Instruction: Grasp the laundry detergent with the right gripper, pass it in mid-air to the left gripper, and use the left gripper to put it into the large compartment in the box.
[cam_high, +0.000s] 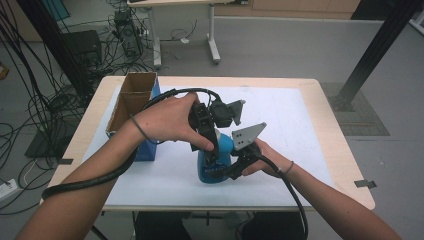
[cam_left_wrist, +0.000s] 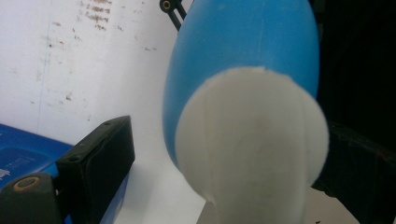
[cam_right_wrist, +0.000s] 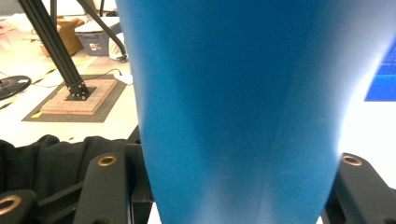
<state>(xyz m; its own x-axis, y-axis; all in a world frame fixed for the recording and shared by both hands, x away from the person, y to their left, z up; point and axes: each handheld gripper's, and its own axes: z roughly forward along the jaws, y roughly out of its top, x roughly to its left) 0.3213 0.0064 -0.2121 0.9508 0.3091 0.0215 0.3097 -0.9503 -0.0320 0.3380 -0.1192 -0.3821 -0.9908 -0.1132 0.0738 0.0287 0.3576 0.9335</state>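
On the table, a wooden top spread with a white sheet, everything is bunched at the middle. At the left side of the sheet stands an open cardboard box with a blue face, its flaps up. Just right of it, near the front edge of the sheet, a blue bottle stands upright with printed lettering low on its body, and both hands are working on it.

From the right comes the right gripper, low against the bottle's body, its grey three-cornered plate tipped up above it and its cable trailing back along the forearm. Looking along its jaws, the blue bottle sits squarely between them, a black jaw flush against either side: it is clamped on the bottle.

Up top, the left hand brings the left gripper down over the bottle's upper end, its thick black cable looping round beneath the forearm. In the left gripper view the white cap is huge and blurred in the foreground with the blue shoulder behind it. One black jaw stands off to the left with white sheet visible in the gap; the other side is dark and close to the cap. So the jaws bracket the cap, but whether they are pressing on it I cannot tell.
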